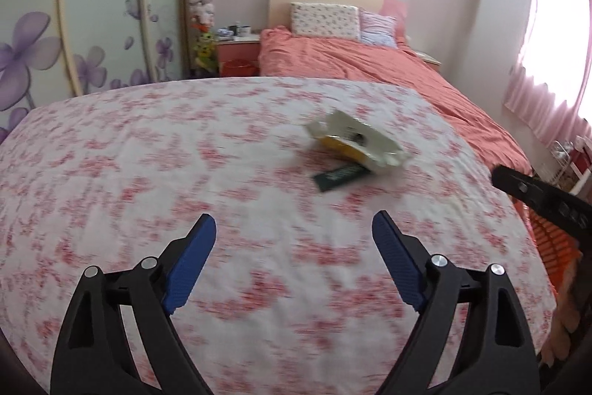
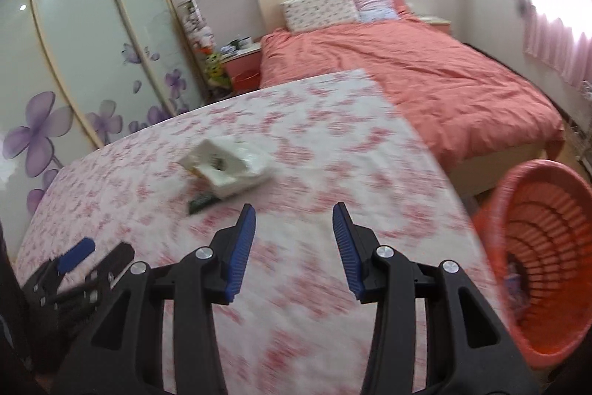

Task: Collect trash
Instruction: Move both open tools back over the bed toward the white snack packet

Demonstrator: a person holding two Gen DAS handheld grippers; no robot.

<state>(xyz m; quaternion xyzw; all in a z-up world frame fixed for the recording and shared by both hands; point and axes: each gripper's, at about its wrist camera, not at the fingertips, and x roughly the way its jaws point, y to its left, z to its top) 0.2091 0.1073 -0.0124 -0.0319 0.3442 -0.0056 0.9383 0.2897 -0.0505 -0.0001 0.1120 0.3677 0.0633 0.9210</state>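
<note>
A crumpled white and yellow wrapper [image 1: 357,143] lies on the table with the pink floral cloth [image 1: 185,154], with a dark green packet [image 1: 338,176] just in front of it. Both show in the right wrist view, the wrapper [image 2: 229,167] and the packet [image 2: 201,201]. My left gripper [image 1: 294,224] is open and empty, above the cloth, short of the trash. My right gripper [image 2: 294,215] is open and empty, to the right of the trash. The left gripper also shows low left in the right wrist view [image 2: 96,252]. An orange basket [image 2: 547,247] stands off the table's right edge.
A bed with a coral cover [image 2: 407,76] and pillows [image 2: 318,8] stands behind the table. A wardrobe with purple flowers [image 2: 74,62] is at the left, a nightstand [image 1: 238,52] beside the bed, pink curtains [image 1: 547,62] at the right.
</note>
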